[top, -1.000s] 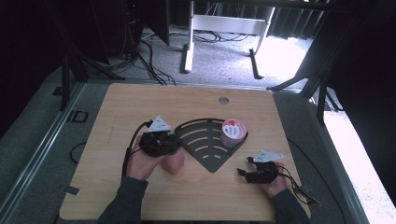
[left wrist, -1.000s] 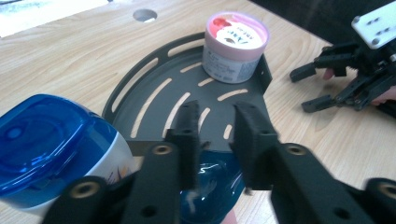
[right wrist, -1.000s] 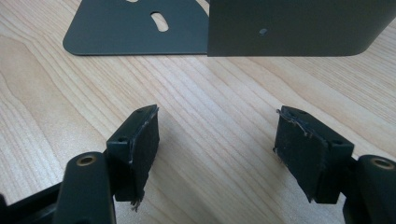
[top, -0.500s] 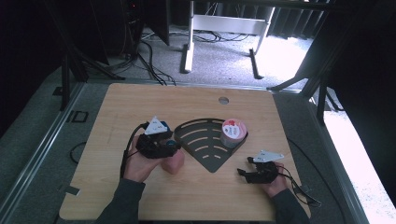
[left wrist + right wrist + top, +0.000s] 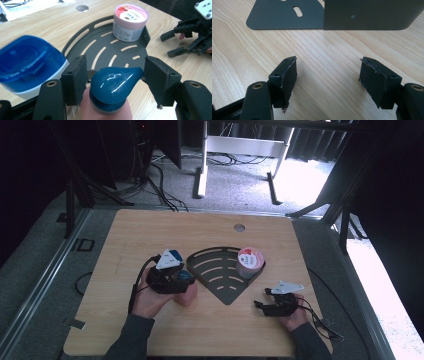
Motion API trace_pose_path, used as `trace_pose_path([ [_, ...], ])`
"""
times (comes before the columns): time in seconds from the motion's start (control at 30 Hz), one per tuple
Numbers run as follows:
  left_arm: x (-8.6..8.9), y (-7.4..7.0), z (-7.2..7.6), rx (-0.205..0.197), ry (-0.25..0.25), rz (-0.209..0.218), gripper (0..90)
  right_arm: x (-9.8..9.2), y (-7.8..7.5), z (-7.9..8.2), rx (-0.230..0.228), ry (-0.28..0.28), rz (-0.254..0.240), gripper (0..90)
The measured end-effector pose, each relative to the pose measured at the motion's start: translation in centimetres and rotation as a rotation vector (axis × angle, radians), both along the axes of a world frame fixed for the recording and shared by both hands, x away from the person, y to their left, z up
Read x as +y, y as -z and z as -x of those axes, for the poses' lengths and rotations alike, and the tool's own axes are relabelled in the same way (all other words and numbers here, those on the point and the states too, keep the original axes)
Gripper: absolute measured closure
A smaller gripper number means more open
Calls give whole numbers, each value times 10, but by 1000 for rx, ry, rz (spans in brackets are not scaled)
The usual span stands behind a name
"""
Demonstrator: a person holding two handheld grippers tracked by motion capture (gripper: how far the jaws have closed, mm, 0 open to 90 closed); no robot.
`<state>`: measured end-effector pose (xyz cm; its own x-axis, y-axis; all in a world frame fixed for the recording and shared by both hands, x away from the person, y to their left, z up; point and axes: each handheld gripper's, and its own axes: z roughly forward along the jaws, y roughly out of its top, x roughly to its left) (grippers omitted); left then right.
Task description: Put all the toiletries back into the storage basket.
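Pink bottle (image 5: 106, 110) stands upright, teal pump spout (image 5: 117, 80) pointing toward rack (image 5: 105, 53).

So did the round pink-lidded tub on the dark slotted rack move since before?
No. The round pink-lidded tub sits in the same far right corner of the dark slotted rack.

the pink bottle's teal cap (image 5: 113, 83) is glossy plastic, and the blue tub (image 5: 27, 62) looks smooth plastic. the corner rack (image 5: 105, 51) is matt dark metal on a grained wooden table (image 5: 249, 47).
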<state>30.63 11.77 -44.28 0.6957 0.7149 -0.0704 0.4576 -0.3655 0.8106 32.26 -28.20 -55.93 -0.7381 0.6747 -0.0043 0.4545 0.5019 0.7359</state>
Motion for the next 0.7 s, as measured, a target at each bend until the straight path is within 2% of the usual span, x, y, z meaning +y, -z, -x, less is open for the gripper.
trace_pose_path([
  [0.13,-4,7,0,4,-4,-19,367,0,0,0,-2,-1,0,297],
  [0.17,-5,10,1,0,-15,-6,369,0,0,0,-1,-1,0,297],
  [0.27,-4,11,1,-10,-26,-2,399,0,0,0,-2,-1,0,296],
  [0.43,-5,14,2,-23,-39,-4,391,0,0,0,-2,-2,1,296],
  [0.63,-6,18,2,-19,-44,-19,366,0,0,0,-1,-1,1,295],
  [0.7,-7,24,1,-4,-52,-19,365,0,0,0,-1,-2,0,295],
])
